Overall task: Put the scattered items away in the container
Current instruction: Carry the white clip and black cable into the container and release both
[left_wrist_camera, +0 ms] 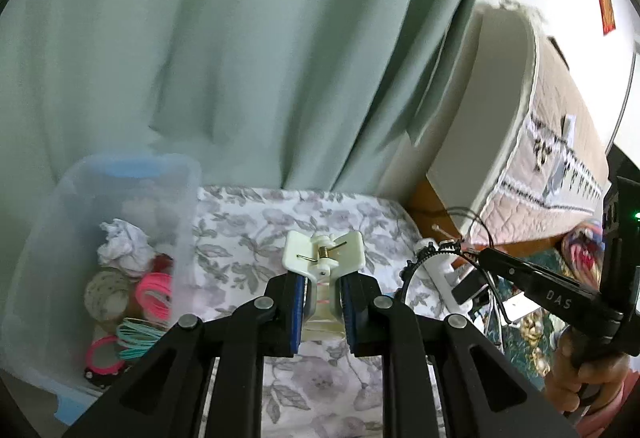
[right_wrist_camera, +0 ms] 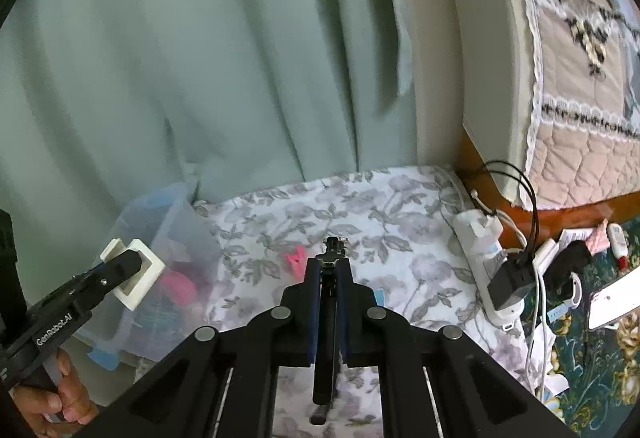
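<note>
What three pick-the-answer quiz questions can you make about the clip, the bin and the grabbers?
1. Where is the bin?
A. left of the left gripper
B. on the quilt
C. under the power strip

2. What colour is the clip in the left gripper?
A. cream
B. green
C. black

3. How is the right gripper?
A. wide open
B. shut on a black clip
C. out of view

Answers: 1 A, it sits at the left edge of the floral cloth; 2 A, its spread wings look cream; 3 B, the pads pinch a thin black clip.
</note>
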Motion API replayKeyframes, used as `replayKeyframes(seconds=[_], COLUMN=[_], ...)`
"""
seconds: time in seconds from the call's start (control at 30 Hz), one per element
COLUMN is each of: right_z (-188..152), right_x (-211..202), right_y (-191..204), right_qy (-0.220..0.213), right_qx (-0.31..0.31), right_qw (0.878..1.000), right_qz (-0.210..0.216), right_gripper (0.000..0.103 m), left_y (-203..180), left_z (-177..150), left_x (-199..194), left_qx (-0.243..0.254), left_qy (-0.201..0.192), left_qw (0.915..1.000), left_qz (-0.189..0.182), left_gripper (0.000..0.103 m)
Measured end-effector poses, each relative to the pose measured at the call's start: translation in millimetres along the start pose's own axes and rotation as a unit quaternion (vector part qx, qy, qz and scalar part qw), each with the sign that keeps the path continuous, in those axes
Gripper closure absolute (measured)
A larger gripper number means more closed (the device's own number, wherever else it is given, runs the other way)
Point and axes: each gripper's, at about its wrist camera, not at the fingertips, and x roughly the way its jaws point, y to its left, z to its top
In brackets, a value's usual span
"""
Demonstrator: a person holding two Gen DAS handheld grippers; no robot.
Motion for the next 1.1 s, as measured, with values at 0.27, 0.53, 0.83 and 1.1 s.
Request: replayKeyframes(seconds=[0.27, 0.53, 0.83, 1.1], right_z=[12, 22, 25, 4], right_x=[-32, -32, -12, 23], right_y=[60, 145, 233, 266], right_qy=[-0.036, -0.044, -0.037, -0.011], right_qx=[-0.063, -0.143, -0.208, -0.232], right_qw=[0.997, 0.986, 0.967, 0.961], right_qz=[0.021, 0.076, 0.14, 0.152], right_gripper=[0.094, 0.095, 0.095, 0.094], left_y=[45, 114, 164, 178], left_z=[-3, -17, -38, -47], left_x=[-44, -82, -82, -64], left_qx=[-0.033, -0.089, -0.139, -0.152], left_qy=[-0.046, -0.075, -0.067, -0.037], left_qw=[0.9982, 0.9906, 0.9834, 0.9829], left_qz=[0.021, 0.072, 0.095, 0.097], left_gripper=[0.086, 0.086, 0.086, 0.086])
